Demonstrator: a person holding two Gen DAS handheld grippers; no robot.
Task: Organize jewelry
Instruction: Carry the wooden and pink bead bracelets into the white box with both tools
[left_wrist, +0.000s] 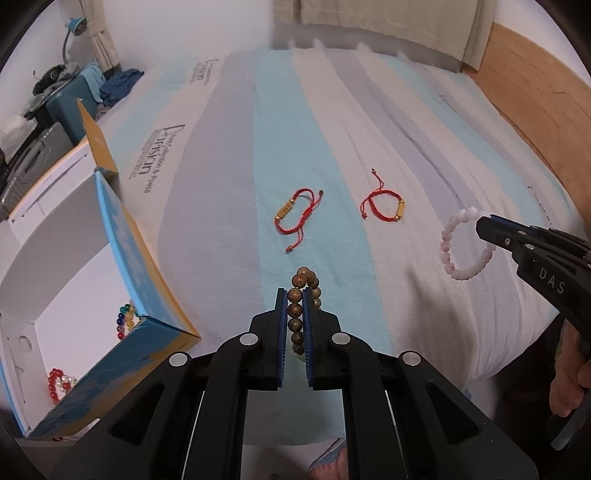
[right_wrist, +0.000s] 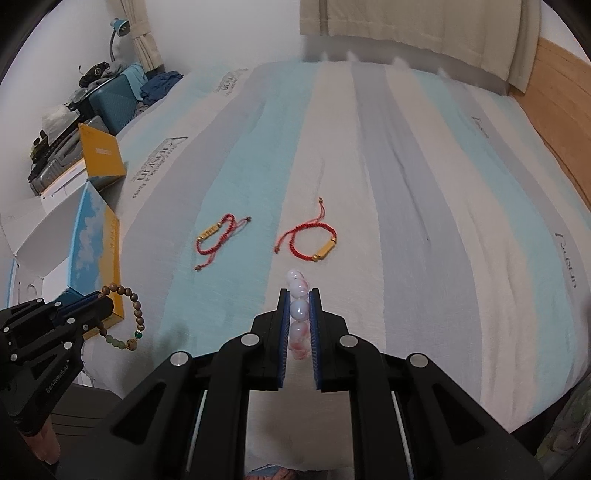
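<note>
My left gripper (left_wrist: 295, 293) is shut on a brown wooden bead bracelet (left_wrist: 300, 295) and holds it above the bed; it also hangs from that gripper in the right wrist view (right_wrist: 125, 317). My right gripper (right_wrist: 299, 293) is shut on a pink bead bracelet (right_wrist: 298, 308), seen hanging in the left wrist view (left_wrist: 461, 243). Two red cord bracelets with gold bars lie on the striped sheet, one left (left_wrist: 295, 216) (right_wrist: 218, 240), one right (left_wrist: 384, 205) (right_wrist: 314, 242). An open blue and yellow box (left_wrist: 110, 221) on the left holds a multicoloured bead bracelet (left_wrist: 127, 319) and a red and white one (left_wrist: 59, 382).
The striped bed sheet (left_wrist: 332, 129) covers the whole work area. Suitcases and clothes (left_wrist: 66, 99) stand beyond the box at the left. A wooden headboard (left_wrist: 535, 92) runs along the right. Curtains hang at the back.
</note>
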